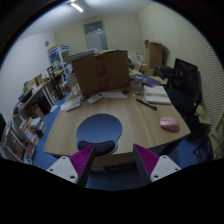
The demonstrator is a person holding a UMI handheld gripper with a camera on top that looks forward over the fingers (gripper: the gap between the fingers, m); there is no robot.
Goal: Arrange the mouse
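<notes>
A pink mouse [169,123] lies on the wooden table [130,125], off to the right and well beyond my fingers. A round dark blue mouse pad [98,131] lies near the table's front edge, just ahead of my fingers and slightly left. My gripper [114,160] is open and empty, held in front of the table edge, with its pink pads [83,159] spread wide apart.
A large cardboard box [101,72] stands at the back of the table. Papers and small items [150,95] lie to the right of it. A black chair [185,80] stands at the right. Shelves with clutter [30,105] are on the left.
</notes>
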